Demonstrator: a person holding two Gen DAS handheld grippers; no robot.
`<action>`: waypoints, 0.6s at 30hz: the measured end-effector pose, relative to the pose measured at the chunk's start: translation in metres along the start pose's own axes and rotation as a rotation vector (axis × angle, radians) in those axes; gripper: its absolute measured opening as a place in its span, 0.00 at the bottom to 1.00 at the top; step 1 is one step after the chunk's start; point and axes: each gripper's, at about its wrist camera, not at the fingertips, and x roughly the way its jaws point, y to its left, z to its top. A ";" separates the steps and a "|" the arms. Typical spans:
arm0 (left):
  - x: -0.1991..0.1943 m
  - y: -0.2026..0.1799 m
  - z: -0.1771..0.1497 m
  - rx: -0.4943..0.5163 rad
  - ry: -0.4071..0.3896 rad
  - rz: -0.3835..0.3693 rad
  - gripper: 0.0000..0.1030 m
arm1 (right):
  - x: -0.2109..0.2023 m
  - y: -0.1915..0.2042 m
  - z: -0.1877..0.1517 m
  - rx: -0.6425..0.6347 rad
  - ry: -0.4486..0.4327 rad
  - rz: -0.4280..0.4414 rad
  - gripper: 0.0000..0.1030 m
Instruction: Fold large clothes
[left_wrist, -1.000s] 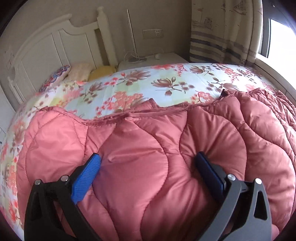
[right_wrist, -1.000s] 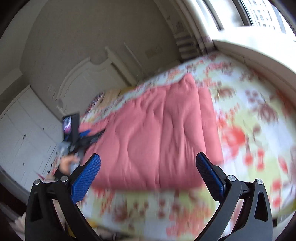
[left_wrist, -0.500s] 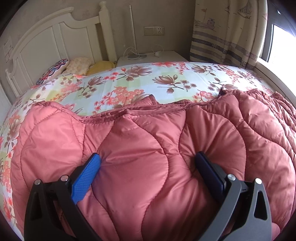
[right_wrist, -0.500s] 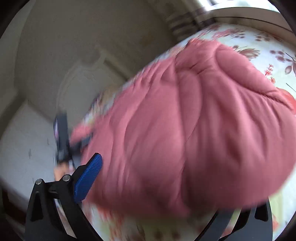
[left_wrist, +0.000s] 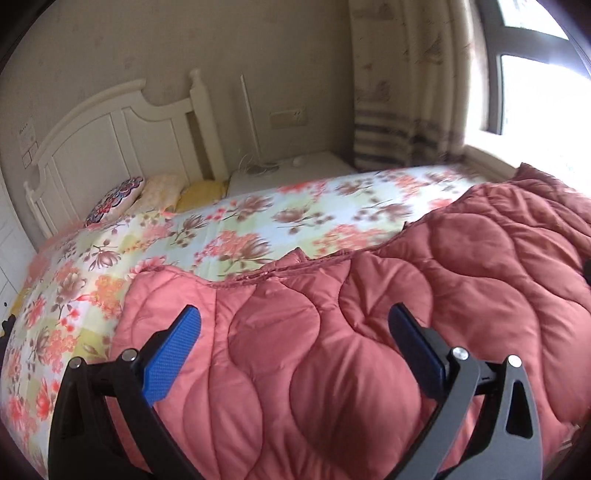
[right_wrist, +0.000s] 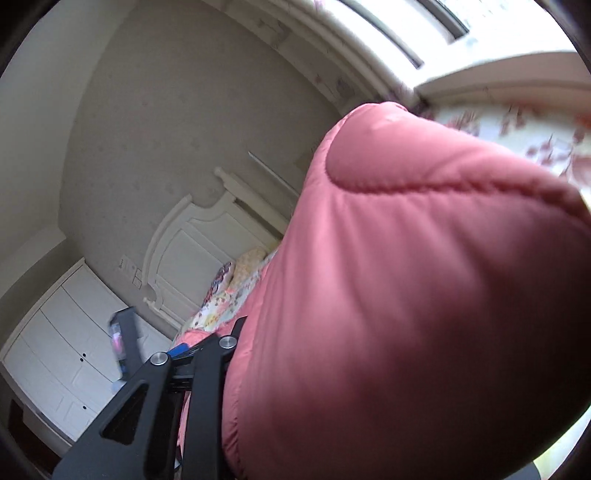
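The left gripper (left_wrist: 293, 332) hangs wide open above the pink quilted coat (left_wrist: 332, 350), holding nothing. The right gripper (right_wrist: 258, 350) has just been closing on a puffy fold of the coat. The coat lies across the flowered bed (left_wrist: 240, 221).

Left wrist overlooks bed (left_wrist: 258, 218) – right wrist, seemingly tilted, against quilt (right_wrist: 406, 295).

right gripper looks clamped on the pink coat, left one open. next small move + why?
Probably lift the right gripper and carry its bunch of the pink quilted coat across towards the left. Its jaws have just been closing and padded fabric fills its view, so it seems gripped. The left gripper hangs open above the coat, holding nothing.
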 end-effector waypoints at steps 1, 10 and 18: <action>-0.005 -0.009 -0.006 -0.016 0.004 -0.036 0.98 | -0.006 -0.003 0.003 -0.004 -0.010 -0.003 0.35; 0.020 -0.064 -0.048 0.104 0.070 -0.026 0.98 | -0.033 0.036 0.004 -0.221 -0.055 -0.037 0.36; -0.034 0.017 -0.047 -0.079 0.038 -0.163 0.97 | -0.018 0.143 -0.021 -0.616 -0.080 -0.164 0.36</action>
